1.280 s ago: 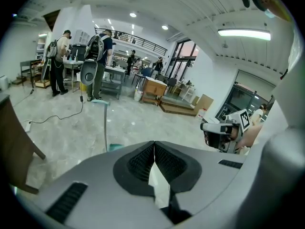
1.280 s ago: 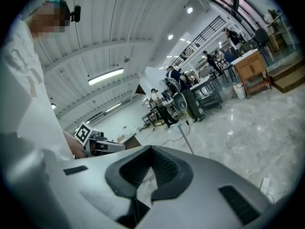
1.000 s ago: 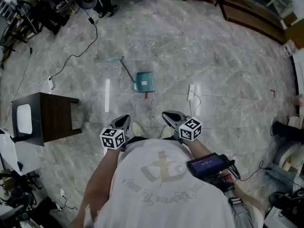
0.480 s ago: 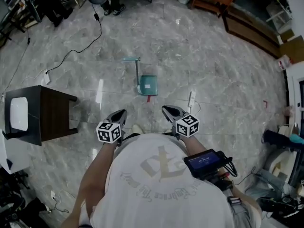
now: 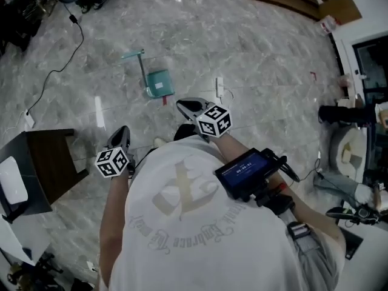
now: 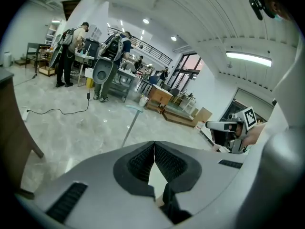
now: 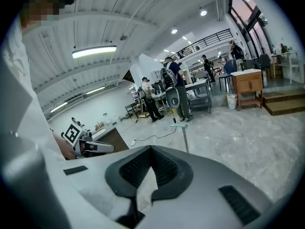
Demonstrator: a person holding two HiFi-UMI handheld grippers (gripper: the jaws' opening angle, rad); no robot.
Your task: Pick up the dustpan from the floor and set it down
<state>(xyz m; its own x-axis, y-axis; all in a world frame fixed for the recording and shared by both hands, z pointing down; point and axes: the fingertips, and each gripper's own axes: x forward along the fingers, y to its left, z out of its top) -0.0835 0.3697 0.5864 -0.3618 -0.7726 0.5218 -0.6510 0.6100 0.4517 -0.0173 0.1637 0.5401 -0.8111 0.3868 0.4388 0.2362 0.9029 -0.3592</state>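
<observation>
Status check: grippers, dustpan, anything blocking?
Left gripper shut, empty. Right gripper shut, empty. Dustpan on floor ahead, untouched, handle up. Power strip lies to its right, apart; nothing in between.

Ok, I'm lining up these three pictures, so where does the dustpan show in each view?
Head view: the dustpan is on the floor, upper left of centre, its handle pointing up-left.
Left gripper view: only its handle shows, just above the jaws.
Right gripper view: again only the handle, above the jaws.
Shared landmark: the dark table, at the left edge in the left gripper view and left of centre in the right gripper view.
</observation>
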